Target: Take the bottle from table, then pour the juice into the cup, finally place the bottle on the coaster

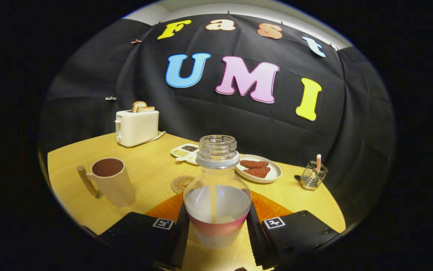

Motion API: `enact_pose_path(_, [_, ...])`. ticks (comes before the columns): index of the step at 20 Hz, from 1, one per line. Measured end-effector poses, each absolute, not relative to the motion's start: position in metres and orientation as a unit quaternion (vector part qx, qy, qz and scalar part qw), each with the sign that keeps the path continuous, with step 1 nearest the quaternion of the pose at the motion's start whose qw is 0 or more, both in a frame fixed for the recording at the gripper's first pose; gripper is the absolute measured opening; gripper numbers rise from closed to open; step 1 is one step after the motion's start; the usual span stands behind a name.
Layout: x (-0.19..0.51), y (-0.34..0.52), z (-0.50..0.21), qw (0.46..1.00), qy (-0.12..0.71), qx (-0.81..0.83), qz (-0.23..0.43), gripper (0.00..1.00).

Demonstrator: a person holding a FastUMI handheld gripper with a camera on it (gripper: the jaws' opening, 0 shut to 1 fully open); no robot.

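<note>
Gripper view: an uncapped bottle (pixel 217 192), upright, is clasped between both fingers of the gripper (pixel 216 233), so taking is judged done; pouring into the cup (pixel 112 181) at ten o'clock and placing on the coaster (pixel 180 184) remain.

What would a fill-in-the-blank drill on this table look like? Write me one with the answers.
1. The bottle stands between the gripper fingers with its cap ____.
2. Slices of ____ stick up out of the toaster.
3. The cup has its handle on the side turned ____ from the bottle.
4. The coaster lies on the table between the cup and the ____.

Missing words: off; bread; away; bottle
</note>
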State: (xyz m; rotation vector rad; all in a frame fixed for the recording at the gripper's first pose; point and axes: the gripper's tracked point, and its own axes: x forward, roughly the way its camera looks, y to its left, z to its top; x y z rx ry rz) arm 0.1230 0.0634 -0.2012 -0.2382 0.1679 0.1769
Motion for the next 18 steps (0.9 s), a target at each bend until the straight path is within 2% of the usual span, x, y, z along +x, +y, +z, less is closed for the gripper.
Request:
enact_pose_path(3, [0.128, 0.082, -0.181, 0.98, 0.073, -0.155, 0.104, 0.71])
enact_pose_path(7, [0.132, 0.096, -0.174, 0.965, 0.094, -0.226, 0.091, 0.71])
enact_pose_path(10, [0.143, 0.109, -0.176, 0.943, 0.115, -0.301, 0.088, 0.71])
enact_pose_path(18, [0.144, 0.131, -0.164, 0.88, 0.084, -0.461, 0.078, 0.71])
